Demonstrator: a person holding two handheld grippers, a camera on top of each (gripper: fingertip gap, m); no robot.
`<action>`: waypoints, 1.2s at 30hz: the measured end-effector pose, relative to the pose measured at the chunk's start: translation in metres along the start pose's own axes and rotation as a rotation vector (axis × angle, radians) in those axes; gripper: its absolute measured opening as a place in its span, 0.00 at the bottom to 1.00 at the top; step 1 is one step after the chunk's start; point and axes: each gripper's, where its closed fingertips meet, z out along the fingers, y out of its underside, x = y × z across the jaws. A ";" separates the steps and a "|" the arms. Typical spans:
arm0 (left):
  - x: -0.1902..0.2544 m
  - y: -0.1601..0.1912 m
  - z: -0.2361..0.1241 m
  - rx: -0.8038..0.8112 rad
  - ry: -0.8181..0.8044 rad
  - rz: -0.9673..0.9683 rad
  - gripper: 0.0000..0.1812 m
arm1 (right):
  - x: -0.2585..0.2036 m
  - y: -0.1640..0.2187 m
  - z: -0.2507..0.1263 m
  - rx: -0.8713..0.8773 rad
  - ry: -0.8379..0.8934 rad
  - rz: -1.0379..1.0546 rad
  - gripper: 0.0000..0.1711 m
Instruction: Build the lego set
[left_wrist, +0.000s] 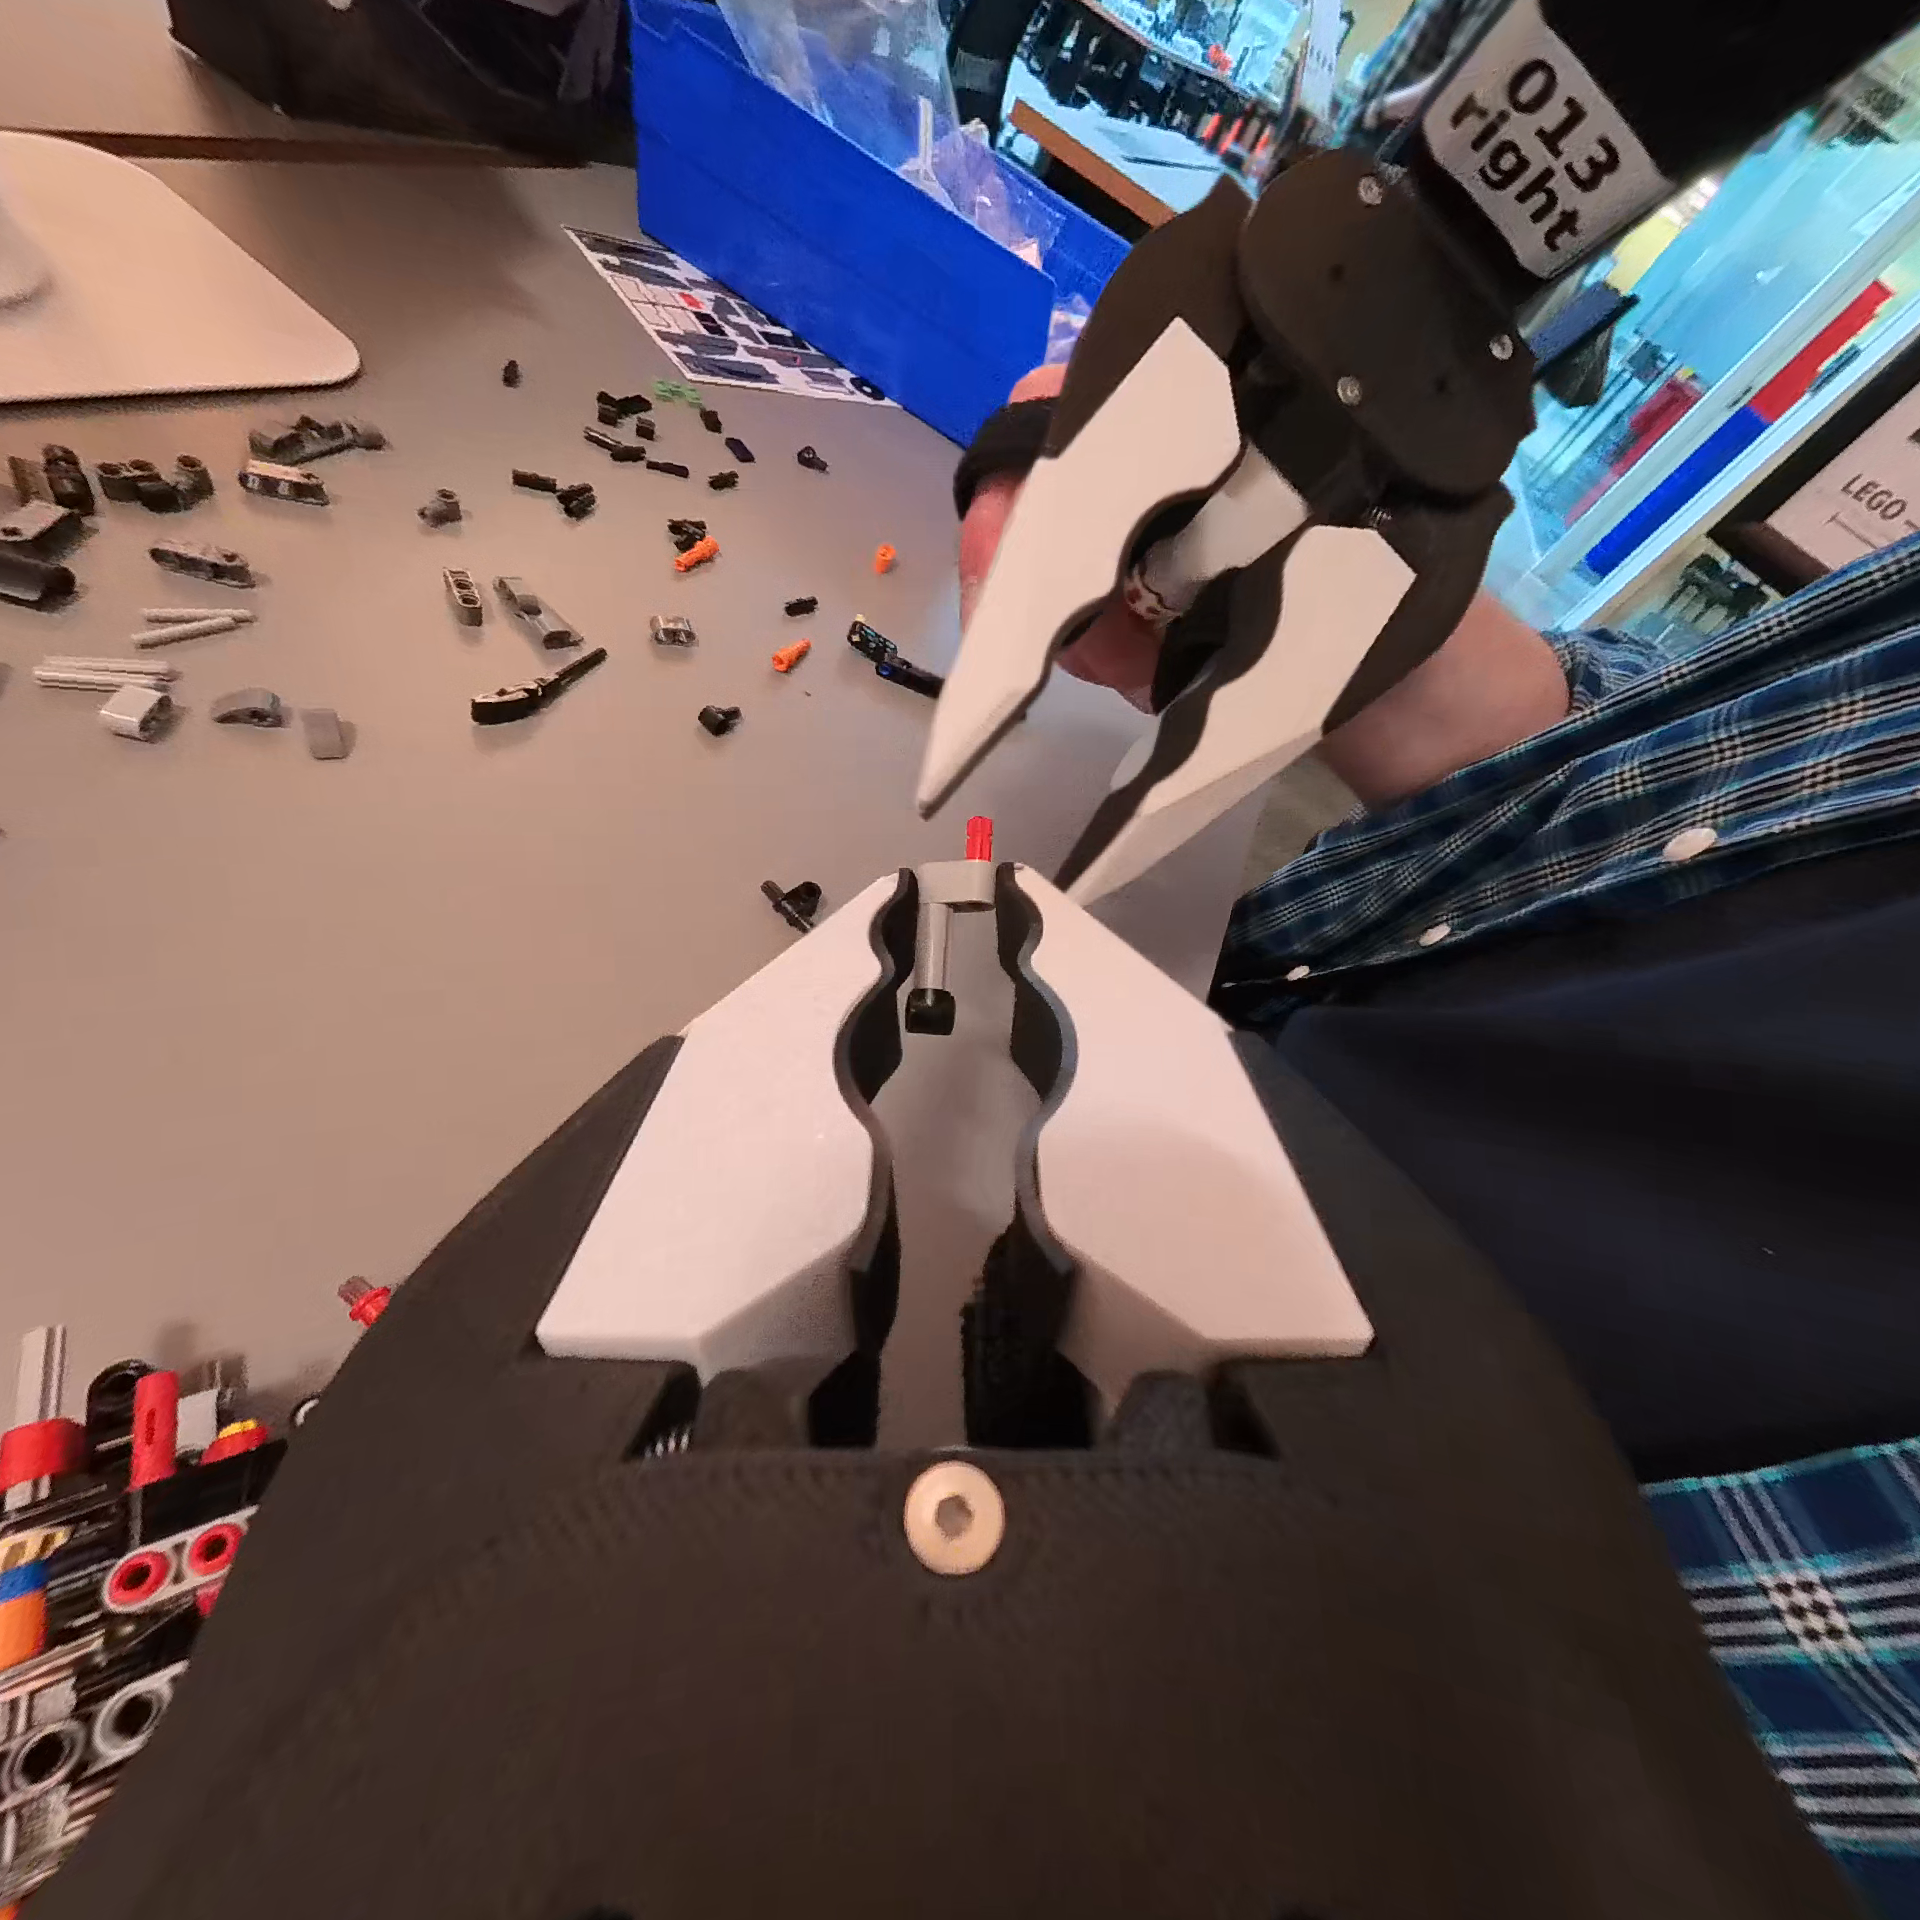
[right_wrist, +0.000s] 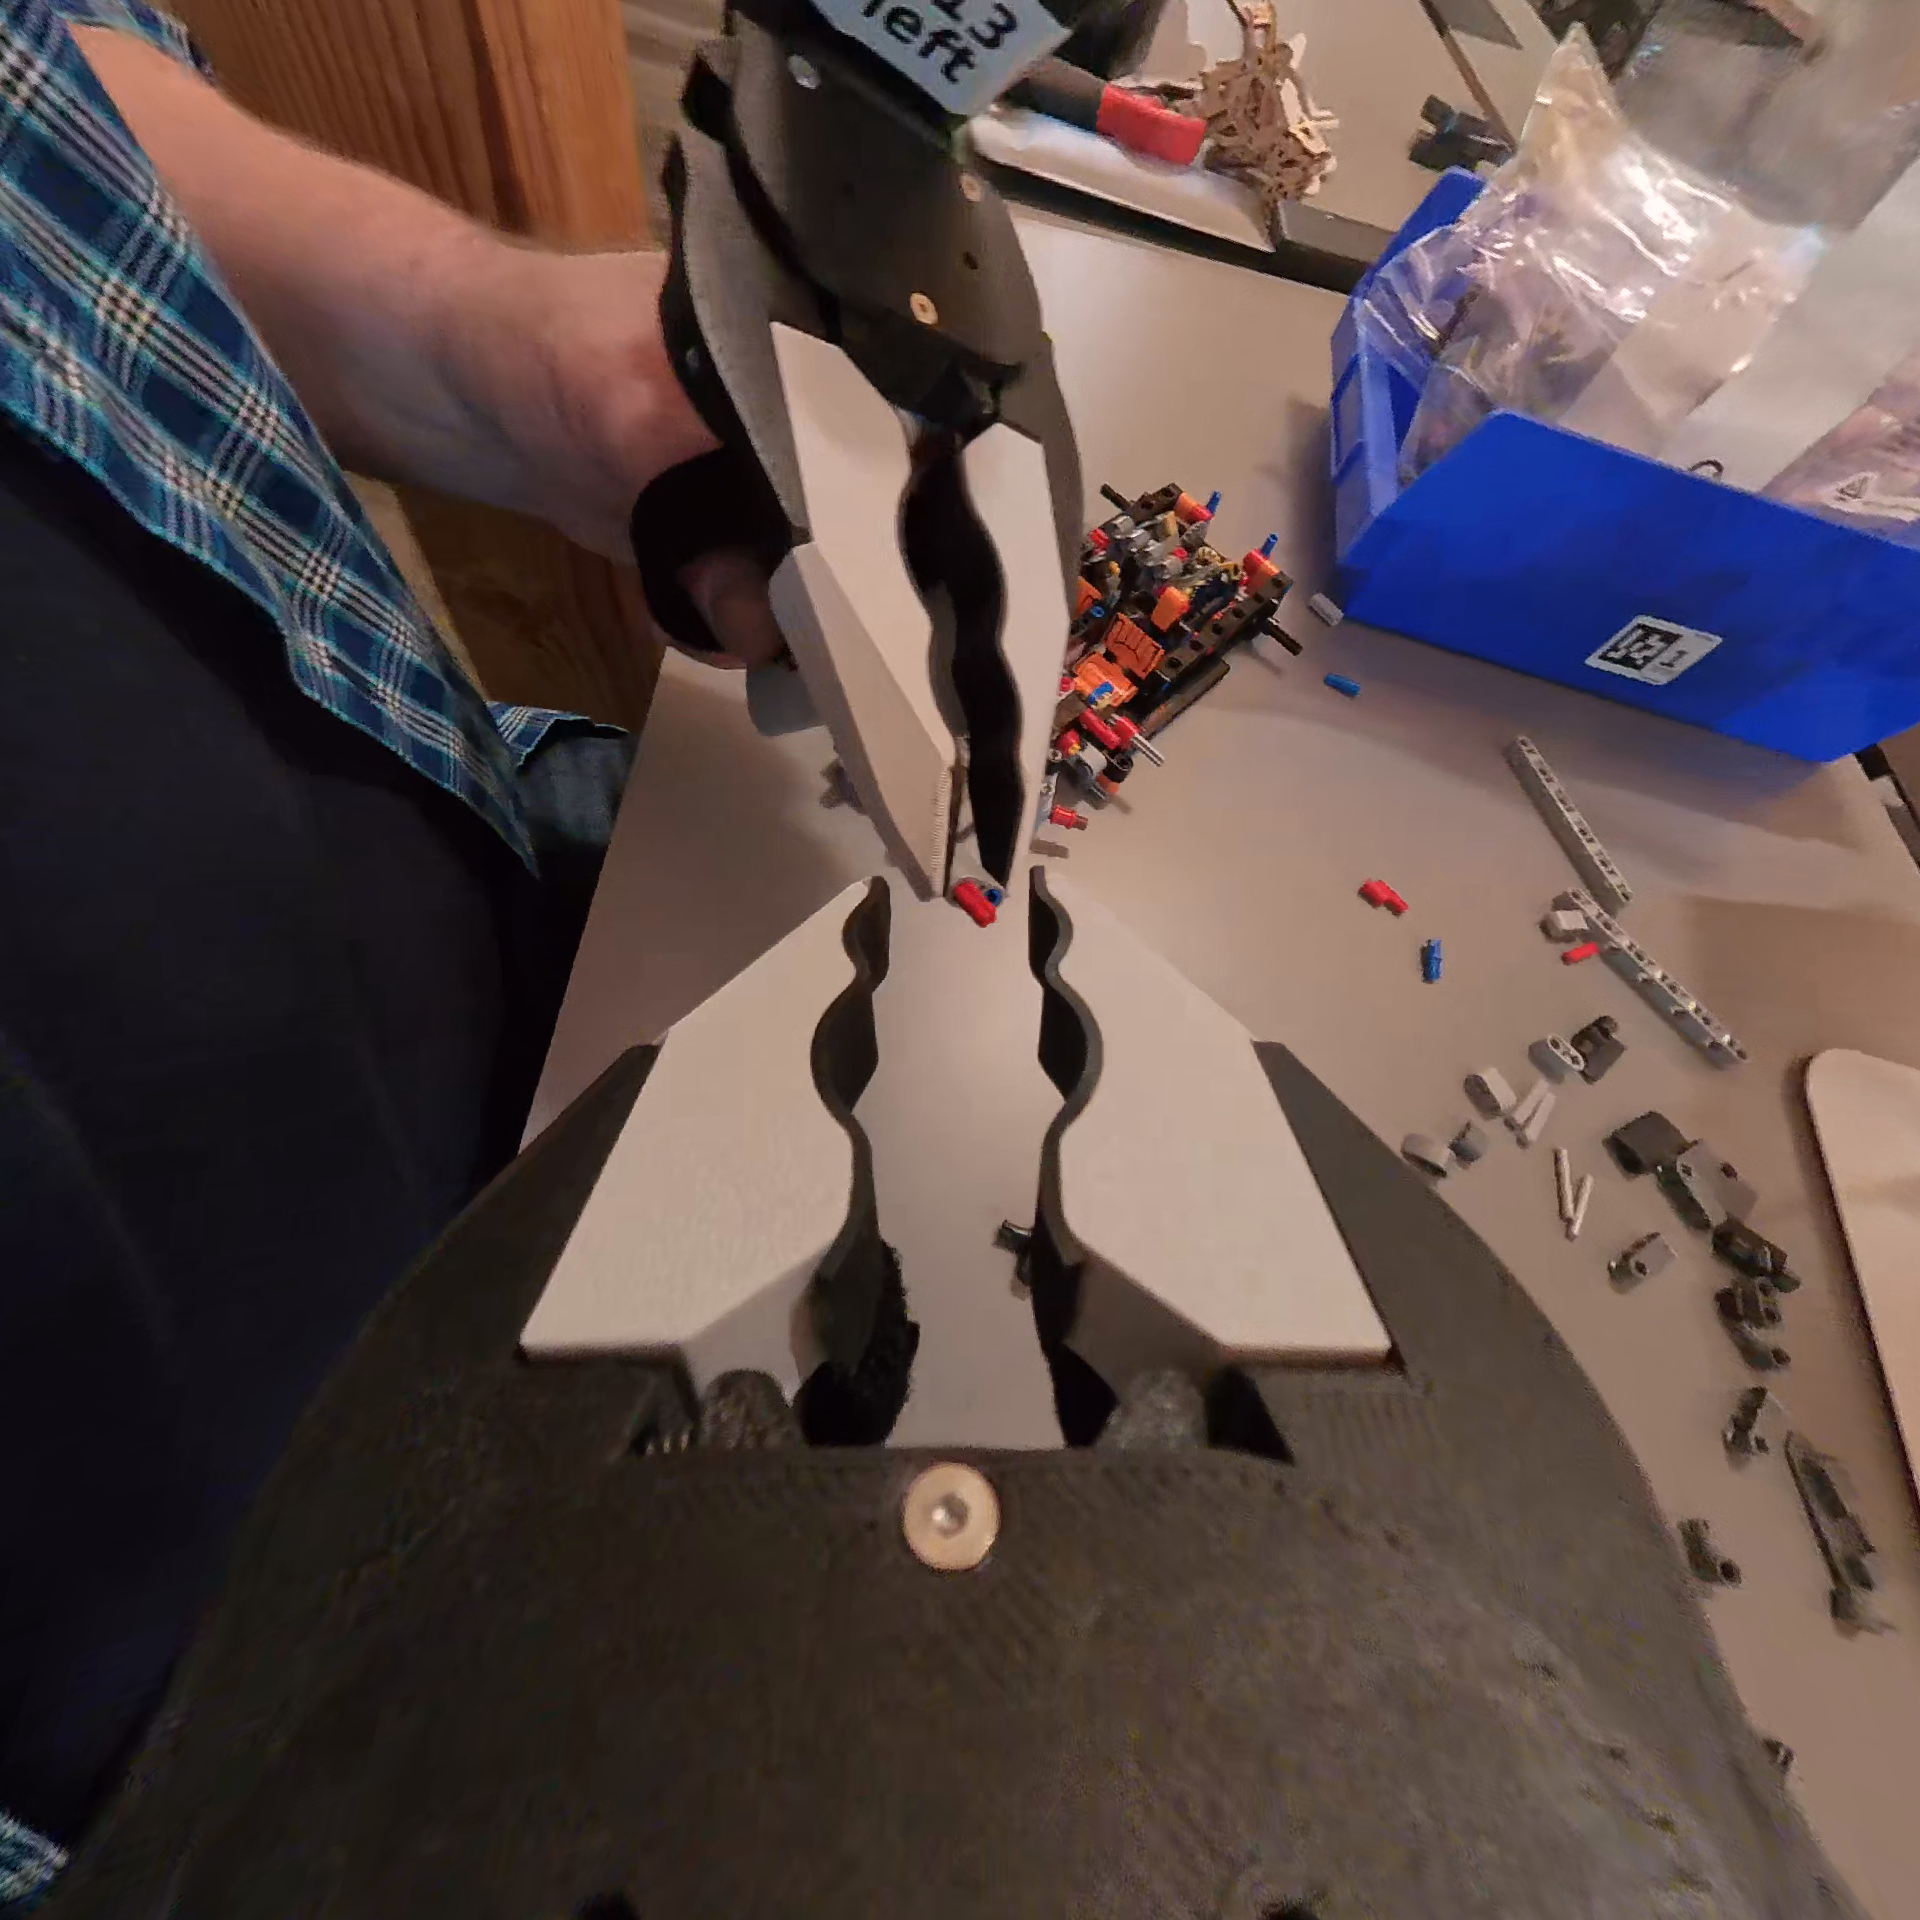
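Note:
My left gripper (left_wrist: 958, 871) is shut on a small grey L-shaped connector (left_wrist: 935, 935). A red pin (left_wrist: 978, 837) sticks out past the tips and a black pin (left_wrist: 928, 1010) hangs at the connector's other end. My right gripper (left_wrist: 997, 844) is open and empty, its tips just beyond and to either side of the red pin. In the right wrist view my right gripper (right_wrist: 958, 883) is open, and the left gripper (right_wrist: 966, 878) comes down from above, bringing the red pin (right_wrist: 971, 900) into the gap between the right fingertips. The partly built model (right_wrist: 1153, 623) lies behind.
A blue bin (right_wrist: 1610, 582) with plastic bags stands at the back, a sticker sheet (left_wrist: 717, 322) beside it. Loose black, grey and orange parts (left_wrist: 540, 623) and long grey beams (right_wrist: 1652, 977) lie scattered on the table. A white stand base (left_wrist: 156, 291) sits far left. The person's torso is close by. The tips of both grippers are at nearly the same place. From either gripper's tips it is about 20 cm to the partly built model (right_wrist: 1153, 623).

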 end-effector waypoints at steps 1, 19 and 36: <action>0.000 0.000 0.000 0.000 0.006 -0.006 0.08 | -0.001 -0.001 0.001 -0.001 -0.004 -0.011 0.15; 0.009 -0.011 -0.006 0.059 0.186 -0.144 0.08 | -0.005 -0.014 0.006 -0.006 -0.071 -0.108 0.06; 0.015 -0.021 -0.008 0.086 0.298 -0.211 0.07 | -0.003 -0.021 0.001 0.032 -0.081 -0.150 0.05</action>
